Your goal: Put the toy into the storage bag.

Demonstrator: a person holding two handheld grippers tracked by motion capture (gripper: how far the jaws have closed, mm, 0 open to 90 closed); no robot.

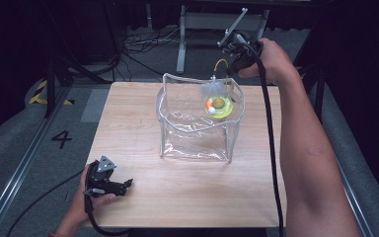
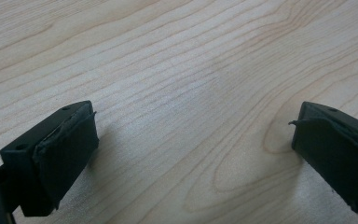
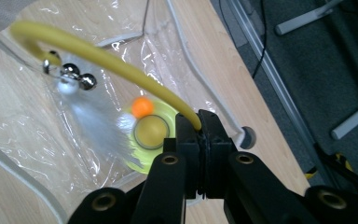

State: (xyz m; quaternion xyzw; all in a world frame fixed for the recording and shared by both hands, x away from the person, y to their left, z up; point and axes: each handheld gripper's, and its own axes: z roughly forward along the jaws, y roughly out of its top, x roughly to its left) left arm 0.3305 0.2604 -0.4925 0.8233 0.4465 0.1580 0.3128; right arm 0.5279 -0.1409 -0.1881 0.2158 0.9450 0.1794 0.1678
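A clear plastic bag stands open at the middle of the wooden table. Inside it lies a yellow-green disc toy with an orange ball on its ring. My right gripper hangs above the bag's far right corner, shut on a curved yellow wand. Small silver bells and a pale feather dangle from the wand's tip into the bag's mouth, above the disc. At the front left, my left gripper rests low on the table, open, with bare wood between its pads.
The bag's white-edged rim runs close under the wand. The right gripper's cable trails down along the forearm. Beyond the far table edge are metal frame legs and floor cables. The table's right edge lies near the bag.
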